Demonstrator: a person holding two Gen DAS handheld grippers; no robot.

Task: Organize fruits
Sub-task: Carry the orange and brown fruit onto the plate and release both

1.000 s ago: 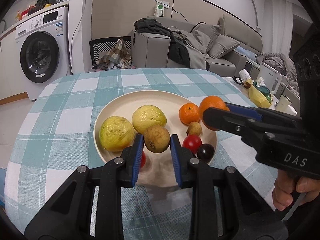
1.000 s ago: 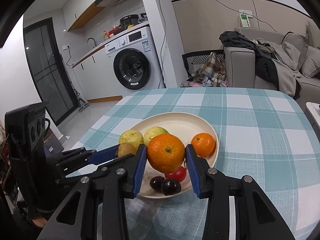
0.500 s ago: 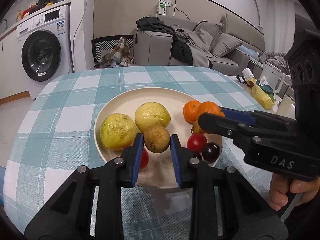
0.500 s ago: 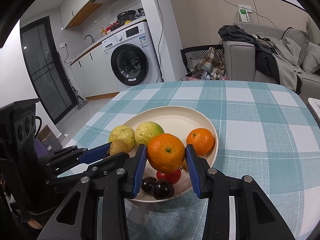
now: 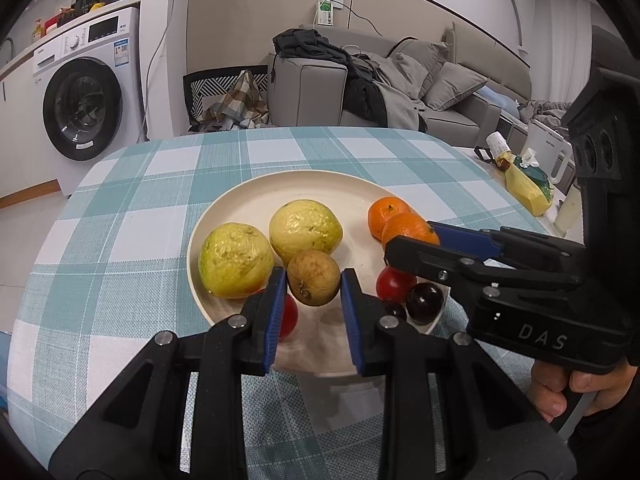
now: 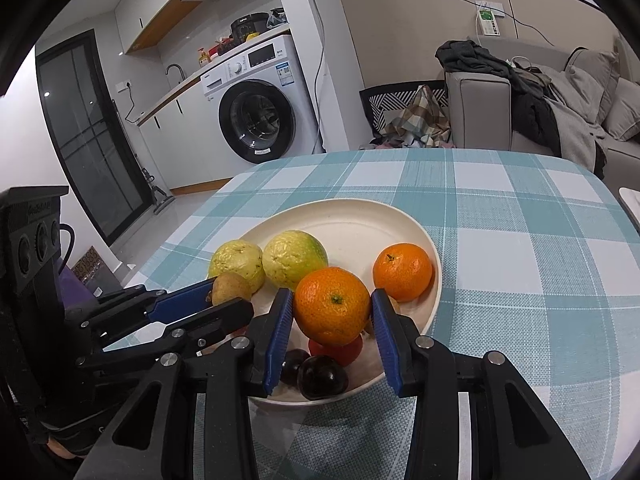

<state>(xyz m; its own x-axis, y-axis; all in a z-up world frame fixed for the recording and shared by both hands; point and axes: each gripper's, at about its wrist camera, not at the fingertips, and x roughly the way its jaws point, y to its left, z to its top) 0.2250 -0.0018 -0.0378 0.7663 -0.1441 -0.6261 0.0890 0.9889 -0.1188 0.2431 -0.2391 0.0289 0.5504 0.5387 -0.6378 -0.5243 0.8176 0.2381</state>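
Observation:
A cream plate (image 5: 320, 184) (image 6: 344, 220) on the checked table holds two yellow-green guavas (image 5: 236, 258) (image 5: 306, 230), a small orange (image 5: 386, 210) (image 6: 402, 266), red tomatoes (image 5: 394, 284) and dark plums (image 5: 426, 298) (image 6: 322, 376). My left gripper (image 5: 313, 280) is shut on a brown kiwi-like fruit (image 5: 313, 278) (image 6: 230, 288) just above the plate's near side. My right gripper (image 6: 331, 312) is shut on a large orange (image 6: 332, 306) (image 5: 408, 230) over the plate's right part, above a tomato (image 6: 340, 350).
The table has a teal and white checked cloth (image 5: 120, 240). A yellow bag (image 5: 524, 190) and a white kettle (image 5: 550, 152) stand past the table's right edge. A washing machine (image 5: 84, 100) and a sofa with clothes (image 5: 360, 80) lie behind.
Both grippers have moved lower and closer over the plate with their fruits held. The large orange now sits near the small orange. The kiwi-like fruit is near the guavas.

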